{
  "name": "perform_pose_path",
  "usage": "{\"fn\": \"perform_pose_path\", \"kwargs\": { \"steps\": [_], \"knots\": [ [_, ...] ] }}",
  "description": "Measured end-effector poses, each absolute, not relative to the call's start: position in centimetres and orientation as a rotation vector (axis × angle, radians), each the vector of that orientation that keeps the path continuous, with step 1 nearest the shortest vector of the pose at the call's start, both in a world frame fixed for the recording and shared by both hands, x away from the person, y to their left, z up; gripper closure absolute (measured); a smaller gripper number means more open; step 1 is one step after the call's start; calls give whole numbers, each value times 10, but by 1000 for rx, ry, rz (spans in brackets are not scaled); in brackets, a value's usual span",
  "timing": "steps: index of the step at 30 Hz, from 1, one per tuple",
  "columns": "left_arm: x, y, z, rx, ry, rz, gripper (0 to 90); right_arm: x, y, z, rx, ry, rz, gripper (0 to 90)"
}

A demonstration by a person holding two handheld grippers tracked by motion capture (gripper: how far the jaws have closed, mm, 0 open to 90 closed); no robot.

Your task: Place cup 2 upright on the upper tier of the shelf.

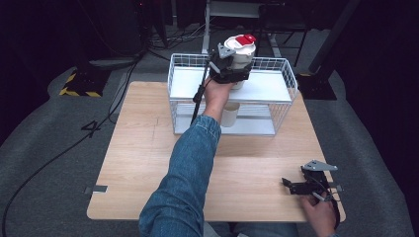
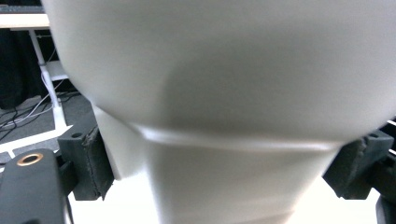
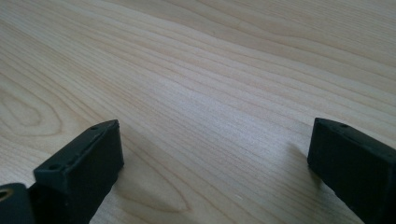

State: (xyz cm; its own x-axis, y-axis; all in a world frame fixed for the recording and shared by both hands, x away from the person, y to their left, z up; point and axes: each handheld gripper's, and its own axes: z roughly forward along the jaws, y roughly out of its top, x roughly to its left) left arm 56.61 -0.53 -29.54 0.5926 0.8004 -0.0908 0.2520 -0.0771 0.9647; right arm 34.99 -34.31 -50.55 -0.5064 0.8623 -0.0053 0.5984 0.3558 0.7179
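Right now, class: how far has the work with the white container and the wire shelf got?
Done: the left gripper is clamped on the white container. In hand: it is held at the wire shelf, upper level. Left: whether it already stands there is unclear; release remains. The right gripper rests open on the table.

A blue denim sleeve (image 1: 185, 163) covers the left forearm. Both grippers are black; the right gripper (image 1: 291, 186) carries a grey three-cornered plate (image 1: 320, 166), the left gripper (image 1: 232, 69) a trailing black cable (image 1: 199, 96).

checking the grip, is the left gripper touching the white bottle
Touching: in the left gripper view both black pads press the sides of the white bottle.
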Motion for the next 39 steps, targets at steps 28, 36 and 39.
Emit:
{"fn": "perform_pose_path", "kwargs": {
  "steps": [28,36,39],
  "knots": [
    [557,-5,-291,1634,939,605,44,350,-343,-505,1279,2241,944,36],
    [544,5,-282,1638,908,580,0,350,-343,-505,1279,2241,944,35],
    [534,11,-279,1637,896,567,0,352,-343,-506,1272,2254,946,14]
  ]
}}
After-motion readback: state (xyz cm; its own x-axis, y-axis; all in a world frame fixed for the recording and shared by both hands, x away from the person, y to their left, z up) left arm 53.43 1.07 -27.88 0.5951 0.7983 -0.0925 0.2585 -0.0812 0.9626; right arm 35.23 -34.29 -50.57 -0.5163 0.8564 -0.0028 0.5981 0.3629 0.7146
